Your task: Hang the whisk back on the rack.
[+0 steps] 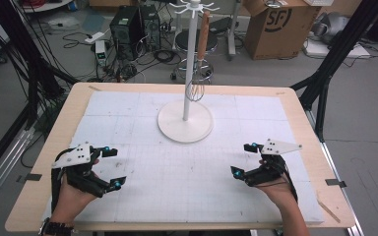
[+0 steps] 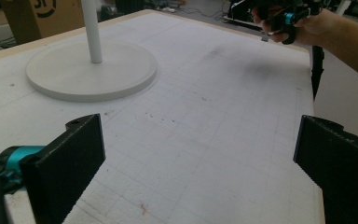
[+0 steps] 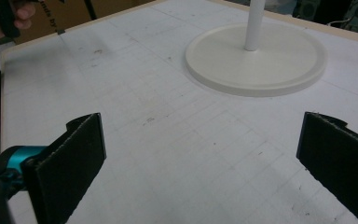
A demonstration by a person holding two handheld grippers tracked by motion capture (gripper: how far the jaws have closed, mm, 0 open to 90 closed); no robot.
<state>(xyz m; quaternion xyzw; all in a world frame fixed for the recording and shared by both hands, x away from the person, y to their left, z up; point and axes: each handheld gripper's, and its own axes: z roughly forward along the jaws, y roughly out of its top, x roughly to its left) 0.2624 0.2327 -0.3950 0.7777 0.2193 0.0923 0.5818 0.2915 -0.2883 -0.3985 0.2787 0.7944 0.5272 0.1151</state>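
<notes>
Left tool [image 1: 112,168], black with teal joints and a grey three-cornered plate on top, held low over the bench at about 8 o'clock from the stand; jaws spread wide, nothing between them. Seen in the left gripper view [image 2: 198,154] as two black pads far apart over bare white sheet. Right tool [image 1: 242,160], same make, at about 4 o'clock from the stand, jaws likewise wide apart and holding nothing; same wide gap in the right gripper view [image 3: 200,154]. Both tools well apart from each other and from the stand, each pointing inward toward the middle of the bench.

White gridded sheet [image 1: 177,182] covering most of the pale wooden bench [image 1: 295,105], wood showing as a border all round.

White metal stand with round flat base and slim upright pole [image 1: 185,120] at 12 o'clock on the sheet, upright, hooks ringed round its top. Round base also in the left gripper view [image 2: 91,74] at about 11 o'clock from the jaws, and in the right gripper view [image 3: 256,63] at about 1 o'clock.

Wire whisk with wooden handle [image 1: 200,54] hanging from one hook, just right of the pole, handle up, wire loops down, clear of the base. Not touched by either tool.

Brown cardboard box [image 1: 275,24] on the floor beyond the bench at about 1 o'clock; black computer case [image 1: 128,27] at about 11 o'clock.
</notes>
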